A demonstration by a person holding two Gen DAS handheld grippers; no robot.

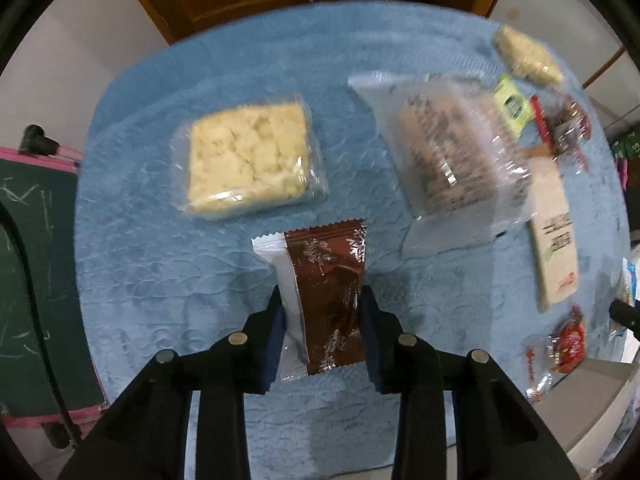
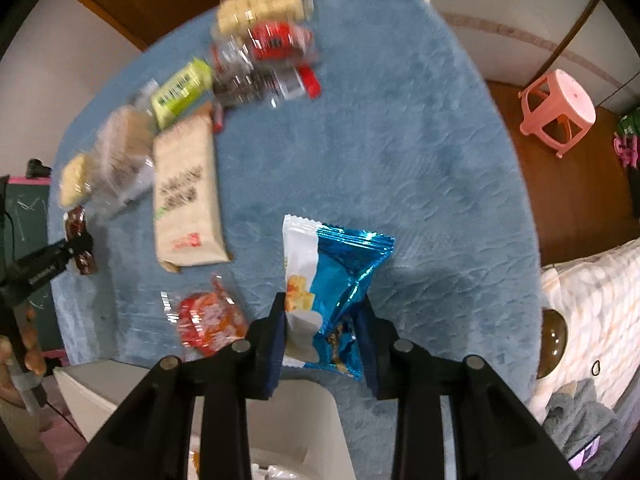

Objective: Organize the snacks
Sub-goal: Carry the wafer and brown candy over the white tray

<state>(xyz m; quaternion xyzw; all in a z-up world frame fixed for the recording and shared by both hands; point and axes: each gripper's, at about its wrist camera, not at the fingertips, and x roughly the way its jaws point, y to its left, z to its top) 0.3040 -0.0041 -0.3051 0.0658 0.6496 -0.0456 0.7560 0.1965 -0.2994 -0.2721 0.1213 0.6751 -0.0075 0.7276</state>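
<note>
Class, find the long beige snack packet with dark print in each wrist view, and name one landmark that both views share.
Left wrist view: the beige packet lies at the right edge, right of the clear-wrapped biscuits.
Right wrist view: the beige packet lies left of centre, above the red round snack.
Shared landmark: the lime green packet beside its far end.

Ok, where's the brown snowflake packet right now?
In the left wrist view the brown snowflake packet is low centre, clamped in the left tool over the blue cloth, just below the pale square cake.
</note>
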